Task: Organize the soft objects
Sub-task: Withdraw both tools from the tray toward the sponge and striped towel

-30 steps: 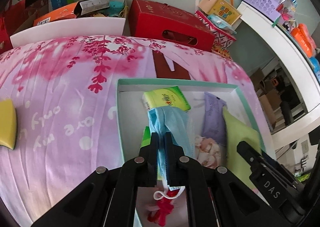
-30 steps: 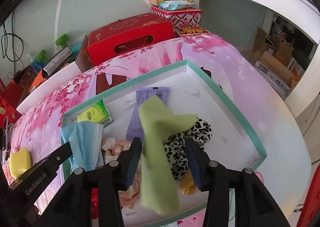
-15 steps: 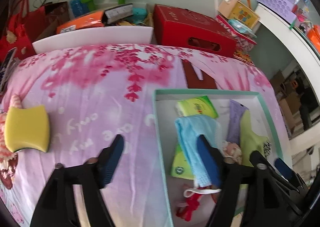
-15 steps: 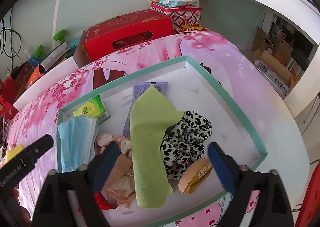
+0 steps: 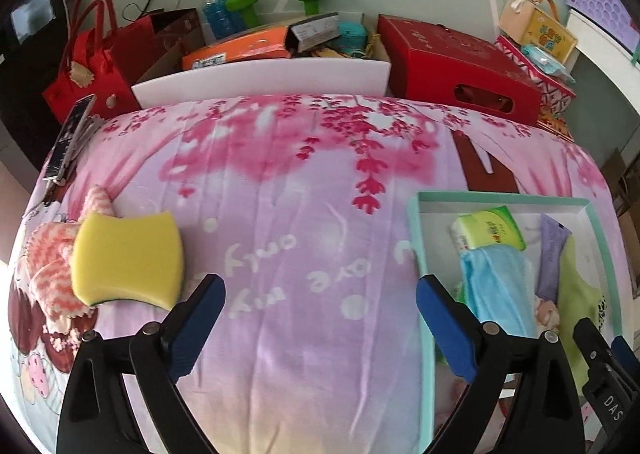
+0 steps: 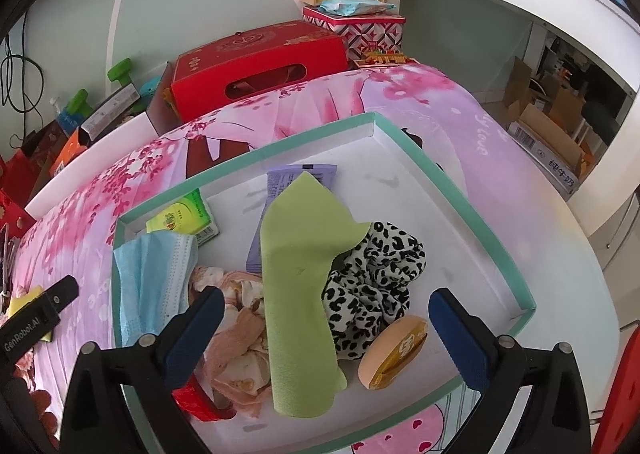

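Both my grippers have just been opening, nothing between the jaws now: blue mask (image 6: 154, 278) and green cloth (image 6: 300, 294) are lying in the tray (image 6: 452, 190). Left gripper (image 5: 318, 318) is swinging toward the yellow sponge (image 5: 126, 256) next, probably.

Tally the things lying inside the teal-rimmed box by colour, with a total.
Green: 2, tissue pack, lime cloth
Blue: 1, face mask
Purple: 1, flat packet
Black-and-white: 1, leopard scrunchie
Pink: 1, crumpled floral cloth
Orange: 1, round puff
Red: 1, partly hidden item
Total: 8 in the teal-rimmed box
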Available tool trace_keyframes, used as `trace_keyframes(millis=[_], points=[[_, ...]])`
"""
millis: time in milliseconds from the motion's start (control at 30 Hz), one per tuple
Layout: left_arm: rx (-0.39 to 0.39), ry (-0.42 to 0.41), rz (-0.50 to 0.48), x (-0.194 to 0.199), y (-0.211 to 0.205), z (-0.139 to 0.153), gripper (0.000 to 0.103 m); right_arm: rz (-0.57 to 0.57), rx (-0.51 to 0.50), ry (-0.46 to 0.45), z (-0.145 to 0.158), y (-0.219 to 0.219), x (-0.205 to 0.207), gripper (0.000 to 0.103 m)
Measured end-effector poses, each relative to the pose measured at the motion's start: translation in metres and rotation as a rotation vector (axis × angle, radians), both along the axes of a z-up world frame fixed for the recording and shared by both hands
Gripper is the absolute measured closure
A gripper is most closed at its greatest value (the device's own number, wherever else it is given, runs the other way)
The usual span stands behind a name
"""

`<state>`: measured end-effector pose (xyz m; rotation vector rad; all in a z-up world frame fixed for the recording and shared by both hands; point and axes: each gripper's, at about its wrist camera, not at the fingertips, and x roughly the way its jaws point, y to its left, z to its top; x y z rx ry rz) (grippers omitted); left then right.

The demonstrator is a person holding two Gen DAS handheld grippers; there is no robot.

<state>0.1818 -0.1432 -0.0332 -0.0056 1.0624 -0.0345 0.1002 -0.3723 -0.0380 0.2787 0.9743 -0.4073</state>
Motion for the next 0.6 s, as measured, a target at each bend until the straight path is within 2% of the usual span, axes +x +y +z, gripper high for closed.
trace_keyframes(millis=[133,233,333,600], points=[[0.015,-0.009,0.02,0.002,0.011,0.007,0.007,0.004,-0.008,-0.004,0.003,0.004,0.0,0.0],[0.025,-0.015,0.033,0.001,0.021,0.017,0.007,-0.002,-0.013,-0.044,0.013,0.007,-0.002,0.0],[0.099,-0.044,0.057,0.0,0.031,0.029,0.007,0.002,-0.008,-0.104,0.027,0.012,-0.006,0.0],[0.14,-0.071,0.108,-0.005,0.072,0.052,0.007,0.049,0.007,-0.162,0.047,0.037,-0.004,0.0]])
